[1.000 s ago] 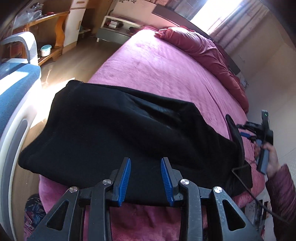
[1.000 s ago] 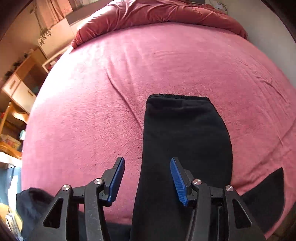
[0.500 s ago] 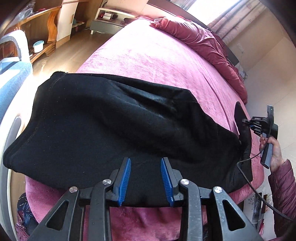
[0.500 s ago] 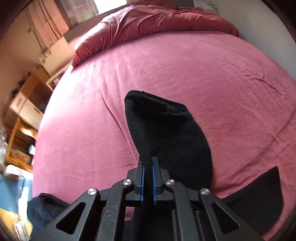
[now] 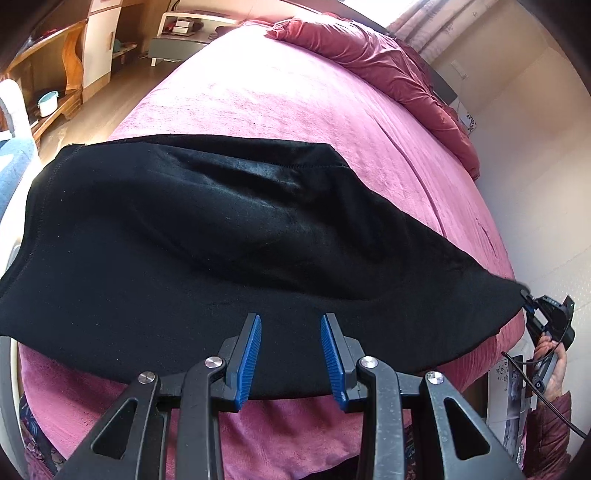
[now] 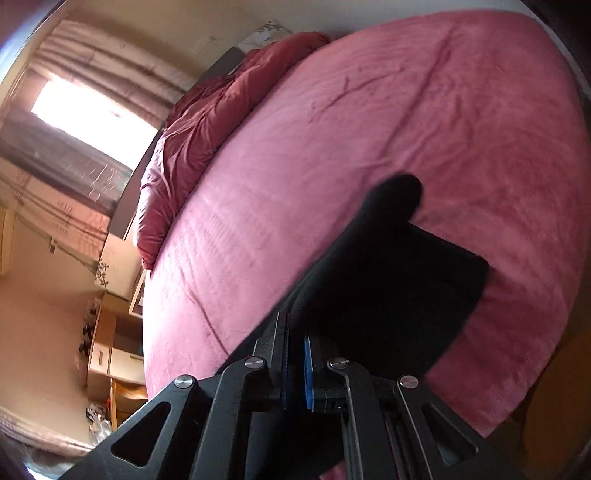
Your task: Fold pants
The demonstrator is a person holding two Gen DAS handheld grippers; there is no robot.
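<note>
Black pants lie spread across the near end of a pink bed. My left gripper is open, its blue pads just over the pants' near edge, holding nothing. My right gripper is shut on the black pant leg and holds it lifted and tilted above the bed. It also shows at the far right of the left wrist view, pulling the leg end out to a point.
A crumpled dark red duvet lies along the bed's far side. Wooden shelves and a low white table stand on the floor to the left. A blue and white chair is near the left edge.
My right gripper closed on the pant leg, then lifted and tilted it, stretching the leg out. My left gripper moved closer over the pants and stayed open.
</note>
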